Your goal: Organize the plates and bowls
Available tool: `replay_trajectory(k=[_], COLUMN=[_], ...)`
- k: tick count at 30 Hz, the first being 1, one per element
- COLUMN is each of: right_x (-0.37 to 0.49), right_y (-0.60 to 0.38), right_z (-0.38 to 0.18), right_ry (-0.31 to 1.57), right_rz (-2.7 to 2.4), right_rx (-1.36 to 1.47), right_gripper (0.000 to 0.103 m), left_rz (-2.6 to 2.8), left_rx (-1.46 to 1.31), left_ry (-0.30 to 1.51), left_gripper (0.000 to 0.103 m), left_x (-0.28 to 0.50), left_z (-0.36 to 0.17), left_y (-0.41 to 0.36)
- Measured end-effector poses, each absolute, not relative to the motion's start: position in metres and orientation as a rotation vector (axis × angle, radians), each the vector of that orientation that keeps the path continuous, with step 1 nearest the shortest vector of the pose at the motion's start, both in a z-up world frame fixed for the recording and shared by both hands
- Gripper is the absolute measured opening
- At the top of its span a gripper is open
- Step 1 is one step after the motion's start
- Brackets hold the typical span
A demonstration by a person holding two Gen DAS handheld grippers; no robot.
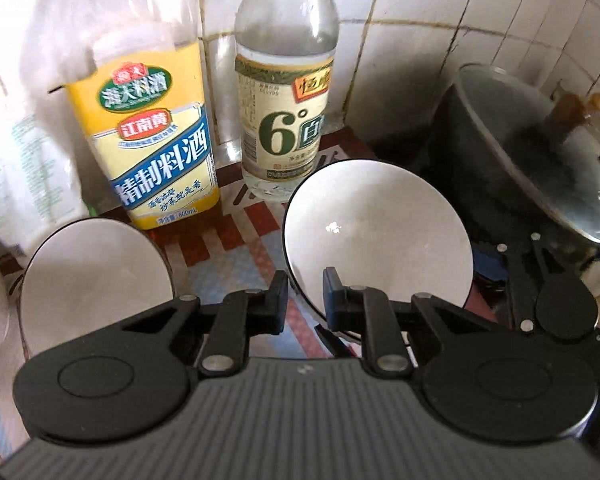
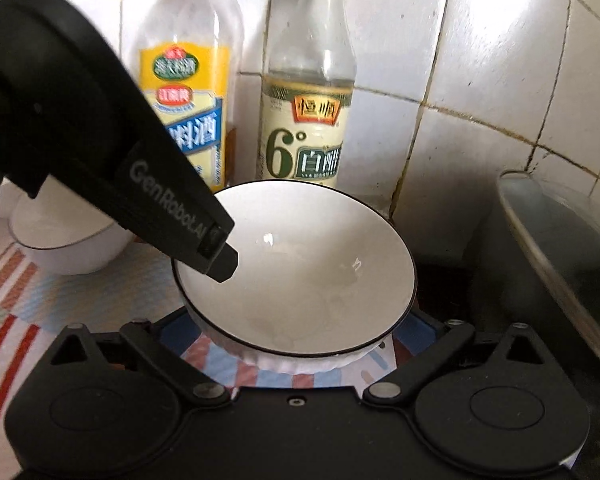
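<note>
Left wrist view has the left claw (image 1: 305,300) clenched on the near rim of a white bowl (image 1: 376,232) with a dark edge, one finger inside the bowl and one outside. That bowl sits tilted, its opening turned toward the camera and up; being round, it has no long axis. To the left, well apart from the claw, a second white bowl (image 1: 96,276) rests on the striped desk (image 1: 236,248). Behind stand a yellow-labelled bottle (image 1: 156,148) and a clear vinegar bottle (image 1: 286,120) against the tiled wall (image 1: 440,40), with a dark pot (image 1: 532,168) at right. From the right wrist view, the right claw (image 2: 300,328) is released, spread wide around the same bowl's near side, not touching it as far as shows.
</note>
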State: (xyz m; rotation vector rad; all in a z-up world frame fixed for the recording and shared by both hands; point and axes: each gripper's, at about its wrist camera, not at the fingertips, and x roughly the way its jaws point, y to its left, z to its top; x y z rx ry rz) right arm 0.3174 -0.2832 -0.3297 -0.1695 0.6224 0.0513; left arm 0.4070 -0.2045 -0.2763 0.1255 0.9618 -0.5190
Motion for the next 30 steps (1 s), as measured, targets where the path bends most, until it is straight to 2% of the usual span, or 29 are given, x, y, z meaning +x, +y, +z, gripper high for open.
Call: replay_trajectory(k=[16, 30], right_x=[0.214, 0.153], right_y=[-0.262, -0.254], right_z=[-0.264, -0.284], right_ry=[0.622, 0.670], right_rz=[0.029, -0.023], right_rx=[-0.186, -0.117], right_gripper=[0.102, 0.102], left_rz=[-0.604, -0.652], left_rx=[0.176, 0.270], left_ry=[0.969, 1.032], left_gripper=[0.017, 0.017], left_x=[0.318, 0.261], left_z=[-0.217, -0.238], left_y=[-0.182, -0.181])
